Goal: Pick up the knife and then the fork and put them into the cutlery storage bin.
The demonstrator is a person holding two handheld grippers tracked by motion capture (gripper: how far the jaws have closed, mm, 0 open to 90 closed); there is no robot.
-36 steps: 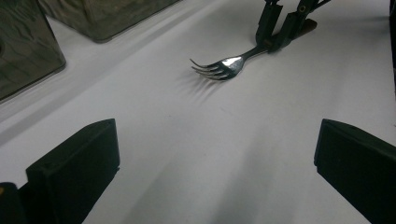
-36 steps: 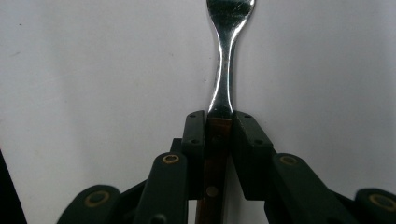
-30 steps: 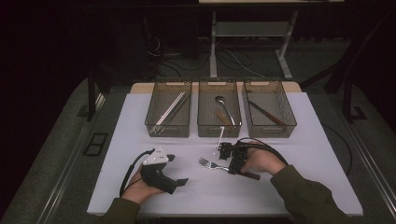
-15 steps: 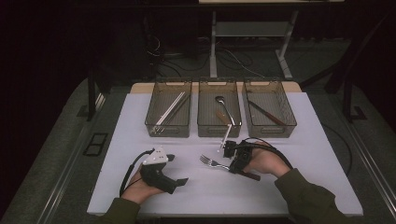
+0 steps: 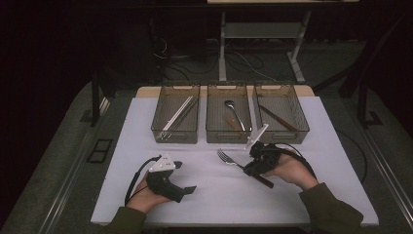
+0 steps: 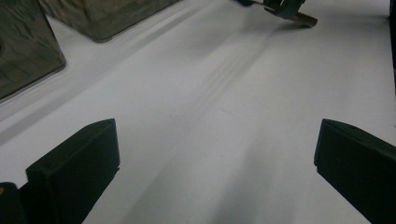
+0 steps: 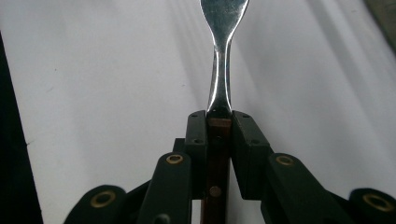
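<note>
Since a second ago: right gripper (image 5: pixel 249 168) shifted slightly right and toward the trays, fork (image 5: pixel 228 158) carried along with it; left gripper (image 5: pixel 187 181) unmoved.

Right gripper: clamped on fork's wooden handle, just behind the metal neck (image 7: pixel 219 93). Pads (image 7: pixel 197 140) pressed flat on both sides of the handle in right gripper view. Fork roughly level over the mat (image 5: pixel 214 195), tines pointing left and slightly away, handle end sticking out behind the gripper toward the person. Whether the tines touch the mat: cannot tell.

Left gripper: spread wide, nothing between the jaws, bare mat in between in left gripper view. Held low at the near left of the mat, pointing right. Well apart from the fork.

Three trays in a row at the far edge of the mat:
- left tray (image 5: pixel 160 127): pale chopsticks (image 5: pixel 178 113)
- middle tray (image 5: pixel 214 132): spoon (image 5: pixel 233 109) plus a wood-handled piece
- right tray (image 5: pixel 298 126): wood-handled knife (image 5: pixel 277 118)

Fork just in front of the middle tray, between middle and right.
</note>
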